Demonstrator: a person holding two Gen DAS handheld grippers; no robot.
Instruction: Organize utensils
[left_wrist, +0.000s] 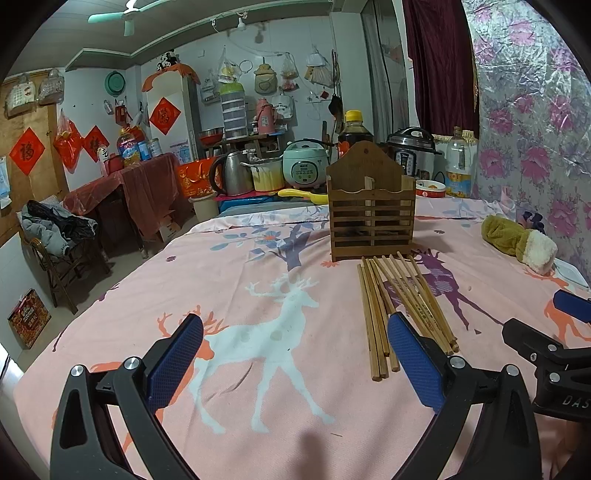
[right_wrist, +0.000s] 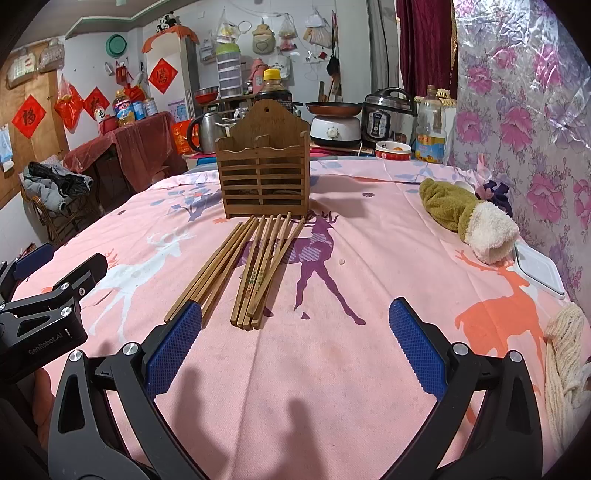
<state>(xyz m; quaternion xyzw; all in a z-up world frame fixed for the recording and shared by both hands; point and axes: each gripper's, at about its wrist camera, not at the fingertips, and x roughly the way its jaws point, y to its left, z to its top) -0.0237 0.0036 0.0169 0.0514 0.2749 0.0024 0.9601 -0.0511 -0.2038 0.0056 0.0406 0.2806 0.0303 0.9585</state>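
Several wooden chopsticks lie in two loose bundles on the pink deer-print cloth, their tips against a slatted wooden utensil holder that stands upright behind them. My left gripper is open over the cloth, left of the chopsticks, its right blue pad overlapping their near ends. My right gripper is open too, just short of the chopsticks' near ends, with nothing between its fingers. Each gripper shows at the edge of the other's view.
An olive and white plush mitt lies at the right, near a white lidded box and a floral plastic wall. A cream knit cloth hangs at the right edge. Cookers, a kettle and bottles crowd the table's far end.
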